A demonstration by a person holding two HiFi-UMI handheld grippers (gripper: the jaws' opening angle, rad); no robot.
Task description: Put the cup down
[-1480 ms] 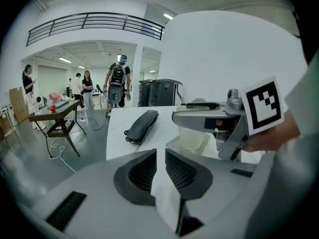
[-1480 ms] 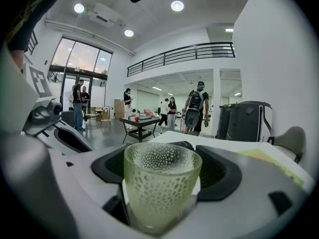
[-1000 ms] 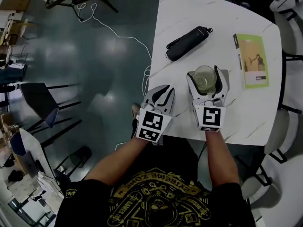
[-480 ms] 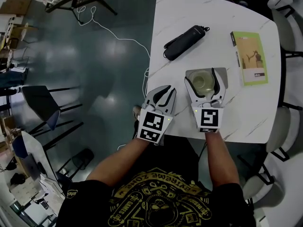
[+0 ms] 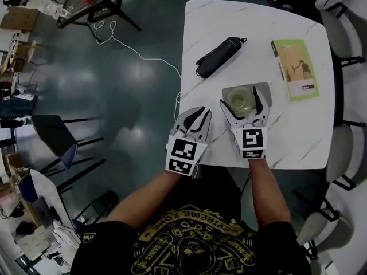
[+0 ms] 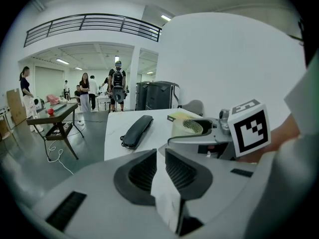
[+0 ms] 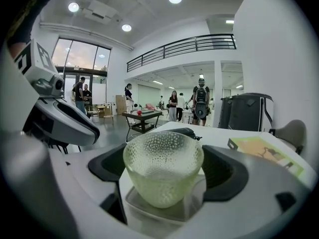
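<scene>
Nearly done: has the cup standing on the grey mat, opens the right gripper jaws around it, holds the left gripper closed and empty, only needs backing away.

Gold lettering on the person's black T-shirt, upside down, apparently "EXTREME ZONE", square coded markers on left gripper and right gripper, booklet print illegible

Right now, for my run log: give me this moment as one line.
step: releasing cup | right gripper: jaws opening, cup between them | cup: upright on gray coaster, on table | left gripper: shut, empty
</scene>
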